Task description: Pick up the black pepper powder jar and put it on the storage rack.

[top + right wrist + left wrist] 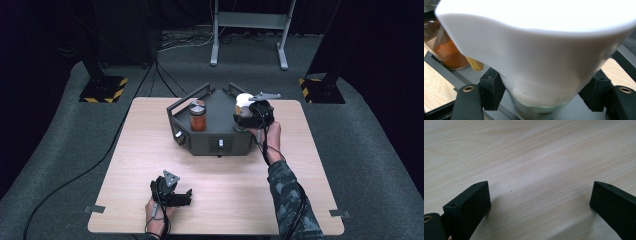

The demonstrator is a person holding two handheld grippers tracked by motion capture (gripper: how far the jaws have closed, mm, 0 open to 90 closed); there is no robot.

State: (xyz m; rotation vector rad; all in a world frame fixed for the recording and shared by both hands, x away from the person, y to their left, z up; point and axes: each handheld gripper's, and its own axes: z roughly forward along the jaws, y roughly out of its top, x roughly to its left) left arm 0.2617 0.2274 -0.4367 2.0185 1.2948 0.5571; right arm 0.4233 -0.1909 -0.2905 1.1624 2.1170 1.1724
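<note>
Your right hand-held gripper clamps the white-lidded jar on the dark tray. Your left hand-held gripper rests wide open on the desk.

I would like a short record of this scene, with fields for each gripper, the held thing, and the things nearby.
right gripper: shut on the white-lidded jar, on the dark tray
white-lidded jar: glass body, wide white lid, upright
left gripper: open, nothing between the jaws, low over the wooden table
nearby: orange-filled jar standing on the same tray, apart from the held jar
</note>
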